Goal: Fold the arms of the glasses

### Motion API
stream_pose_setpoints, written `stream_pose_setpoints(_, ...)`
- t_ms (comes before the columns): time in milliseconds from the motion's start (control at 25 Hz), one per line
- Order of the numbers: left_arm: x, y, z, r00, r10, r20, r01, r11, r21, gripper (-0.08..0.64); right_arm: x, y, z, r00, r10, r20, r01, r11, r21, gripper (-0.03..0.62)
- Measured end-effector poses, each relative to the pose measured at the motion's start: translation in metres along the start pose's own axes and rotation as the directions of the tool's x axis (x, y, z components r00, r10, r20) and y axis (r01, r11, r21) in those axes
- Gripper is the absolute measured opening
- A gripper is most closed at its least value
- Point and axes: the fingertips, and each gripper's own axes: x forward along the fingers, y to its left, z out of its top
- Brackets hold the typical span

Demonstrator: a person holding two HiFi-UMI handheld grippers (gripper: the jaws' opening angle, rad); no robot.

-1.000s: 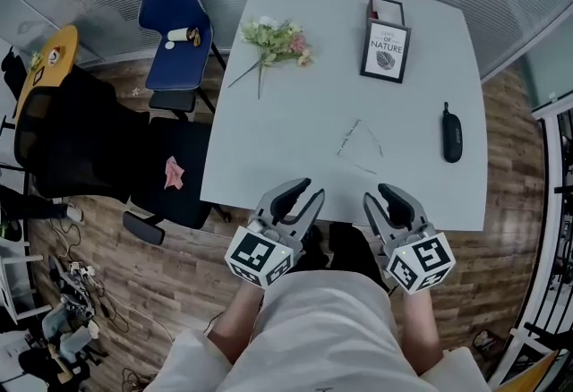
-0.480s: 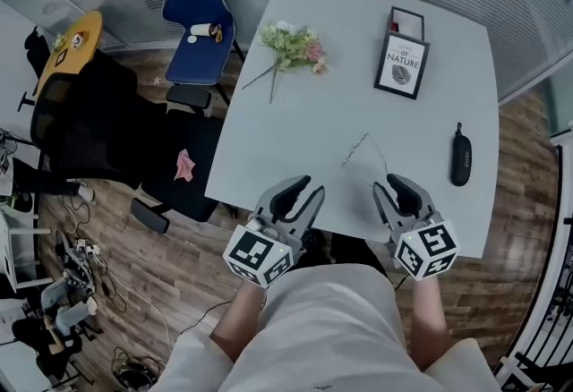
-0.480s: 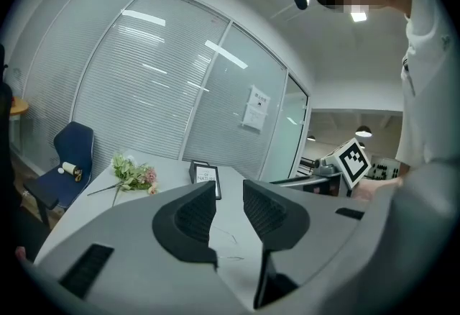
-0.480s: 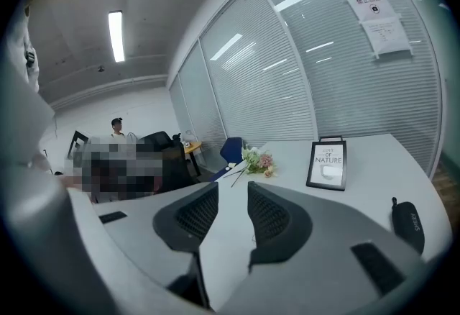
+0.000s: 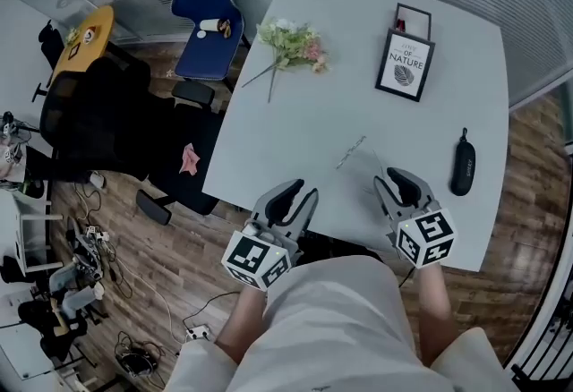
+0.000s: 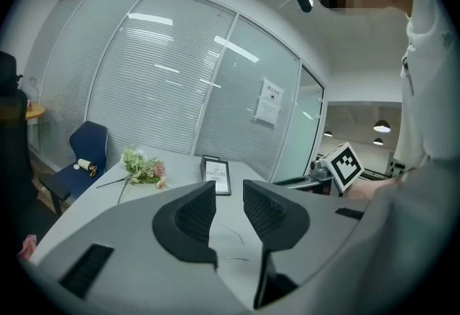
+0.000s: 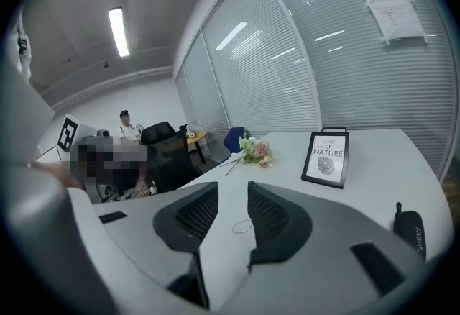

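Grey jaws parted and empty, the right gripper (image 5: 395,178) is edging further over the desk (image 5: 295,113) toward the thin glasses (image 5: 351,151) lying unfolded just ahead, while the left gripper (image 5: 292,200), likewise gaping empty, is trailing at the edge.

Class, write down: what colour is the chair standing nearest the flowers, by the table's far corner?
The chair is blue. It shows best in the head view.

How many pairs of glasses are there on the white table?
1. The glasses lie on the table near its front edge, just ahead of the right tongs; no other pair shows.
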Motion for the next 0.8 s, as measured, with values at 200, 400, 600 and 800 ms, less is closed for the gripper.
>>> stream_pose_setpoints(200,0.016,0.0,-0.011,0.999,0.036,-0.014,-0.036,0.999,-0.026,0.126,0.003,-0.024,-0.021,0.999,-0.002,-0.051,0.002,1.0,0.004,0.133)
stream_pose_setpoints(400,0.034,-0.002,-0.027,0.998,0.024,-0.061,-0.025,0.999,-0.02,0.126,0.008,-0.045,-0.04,0.995,-0.033,-0.099,0.034,0.999,0.008,0.132)
stream_pose_setpoints(600,0.05,0.007,-0.052,0.992,0.004,-0.129,-0.005,1.0,-0.009,0.126,0.018,-0.06,-0.06,0.987,-0.071,-0.143,0.072,0.997,0.003,0.132)
stream_pose_setpoints(800,0.066,0.015,-0.076,0.981,-0.029,-0.194,0.026,1.0,-0.017,0.126,0.029,-0.071,-0.081,0.976,-0.111,-0.186,0.109,0.994,-0.02,0.13)
